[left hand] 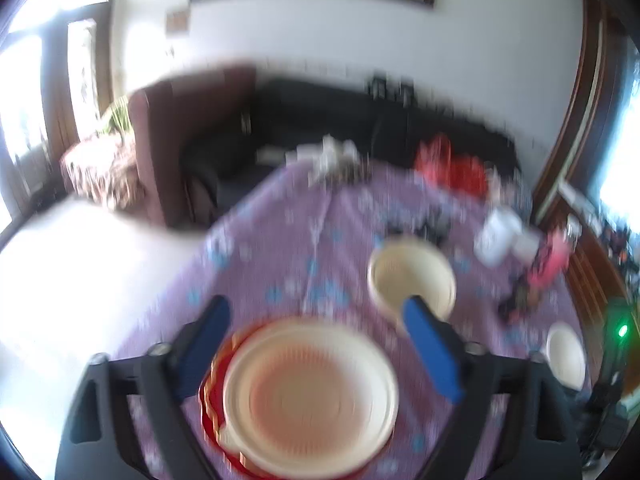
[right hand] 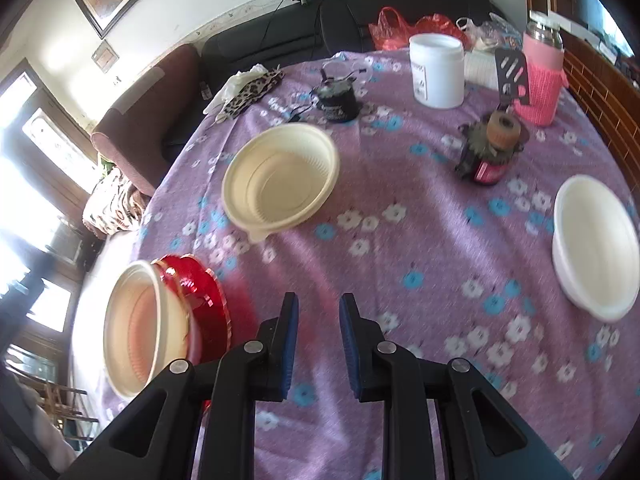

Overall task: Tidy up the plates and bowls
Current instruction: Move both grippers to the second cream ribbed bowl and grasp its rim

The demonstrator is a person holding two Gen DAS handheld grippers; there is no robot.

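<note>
A cream bowl (left hand: pixel 310 396) (right hand: pixel 136 328) sits in a red plate (left hand: pixel 210 384) (right hand: pixel 200 288) near the table's left edge. My left gripper (left hand: pixel 316 308) hovers over it, jaws wide apart, pads clear of the bowl; this view is blurred. A second cream bowl (left hand: pixel 412 276) (right hand: pixel 280 180) rests alone on the purple flowered tablecloth (right hand: pixel 400 248), farther in. A white bowl (left hand: pixel 566 354) (right hand: pixel 596 244) stands at the right side. My right gripper (right hand: pixel 320 300) hangs above bare cloth right of the red plate, its jaws a narrow gap apart with nothing between them.
Toward the far side stand a white jar (right hand: pixel 438 72), a pink-sleeved bottle (right hand: pixel 540 80), a small black pot (right hand: pixel 338 100) and a spool-topped item (right hand: pixel 492 148). A leopard-print cloth (right hand: pixel 248 84) lies at the far left. A dark sofa (right hand: pixel 280 40) is beyond the table.
</note>
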